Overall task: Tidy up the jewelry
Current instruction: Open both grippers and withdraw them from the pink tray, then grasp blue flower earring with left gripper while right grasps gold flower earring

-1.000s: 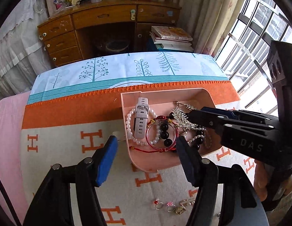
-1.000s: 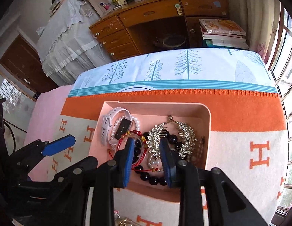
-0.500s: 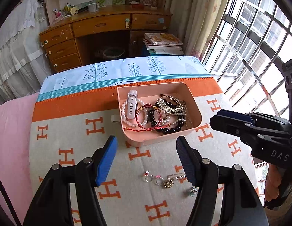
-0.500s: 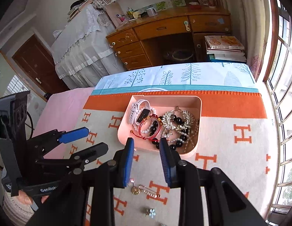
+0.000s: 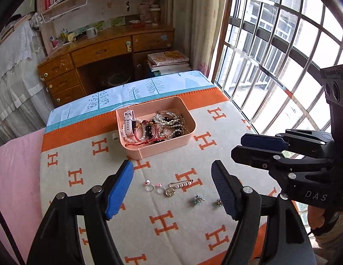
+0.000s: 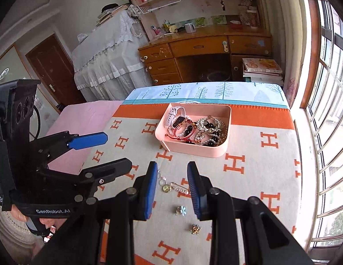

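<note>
A pink tray sits on the H-patterned blanket, holding a white watch, pearl and black bead bracelets and a silver leaf comb. On the blanket nearer to me lie two small rings, a gold charm on a safety pin and two small flower earrings. My left gripper is open and empty above the loose pieces. My right gripper is open and empty, also held above them.
The blanket covers a bed, with a pink sheet at the left. A barred window runs along the right. A wooden desk and stacked books stand beyond the bed.
Both grippers have pulled back and up from the tray, so the loose rings, pin and earrings on the blanket have come into view. The right gripper's jaws have widened slightly.
</note>
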The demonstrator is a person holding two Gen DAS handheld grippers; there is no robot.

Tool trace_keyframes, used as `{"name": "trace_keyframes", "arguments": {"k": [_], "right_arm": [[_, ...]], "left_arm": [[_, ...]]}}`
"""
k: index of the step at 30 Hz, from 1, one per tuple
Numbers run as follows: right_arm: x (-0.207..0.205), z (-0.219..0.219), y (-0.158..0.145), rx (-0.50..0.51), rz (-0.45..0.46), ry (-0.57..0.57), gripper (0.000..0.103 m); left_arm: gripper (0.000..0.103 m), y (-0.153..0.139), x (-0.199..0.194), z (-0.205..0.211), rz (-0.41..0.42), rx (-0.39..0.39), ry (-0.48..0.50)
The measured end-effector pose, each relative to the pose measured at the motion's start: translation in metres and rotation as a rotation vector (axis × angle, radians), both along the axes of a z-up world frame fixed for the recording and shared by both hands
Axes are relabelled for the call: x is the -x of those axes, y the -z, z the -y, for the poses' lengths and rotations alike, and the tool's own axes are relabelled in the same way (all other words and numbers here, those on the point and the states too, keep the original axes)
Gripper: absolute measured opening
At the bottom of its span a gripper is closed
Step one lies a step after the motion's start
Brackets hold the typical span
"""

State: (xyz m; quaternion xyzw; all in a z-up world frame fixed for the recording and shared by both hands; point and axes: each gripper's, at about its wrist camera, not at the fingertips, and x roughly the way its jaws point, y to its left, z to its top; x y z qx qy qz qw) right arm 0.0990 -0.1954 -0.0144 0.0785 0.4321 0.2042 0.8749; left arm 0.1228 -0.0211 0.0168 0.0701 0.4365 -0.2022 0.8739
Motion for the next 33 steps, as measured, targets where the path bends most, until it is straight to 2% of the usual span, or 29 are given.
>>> {"name": "trace_keyframes", "arguments": {"k": [8, 12, 17, 21, 26, 33], "right_arm": [[0.028, 0.017, 0.018, 0.013, 0.02, 0.035, 0.028], [0.043, 0.023, 0.039, 0.041, 0.049, 0.062, 0.028], [0.062, 0.02, 0.073, 0.102, 0.073, 0.042, 0.028], [0.072, 0.015, 0.097, 0.145, 0.067, 0.013, 0.028], [0.081, 0.013, 0.114, 0.131, 0.063, -0.035, 0.028], [0.079, 0.013, 0.137, 0.092, 0.013, -0.052, 0.028]], "left_arm": [[0.071, 0.012, 0.014, 0.008, 0.026, 0.026, 0.021], [0.071, 0.034, 0.02, 0.005, 0.031, 0.069, 0.044], [0.071, 0.071, 0.033, 0.002, 0.042, 0.079, 0.061], [0.071, 0.103, 0.041, 0.004, 0.037, 0.059, 0.055], [0.071, 0.136, 0.043, 0.008, 0.02, 0.043, 0.06], [0.068, 0.157, 0.038, 0.022, 0.018, 0.005, 0.125]]}}
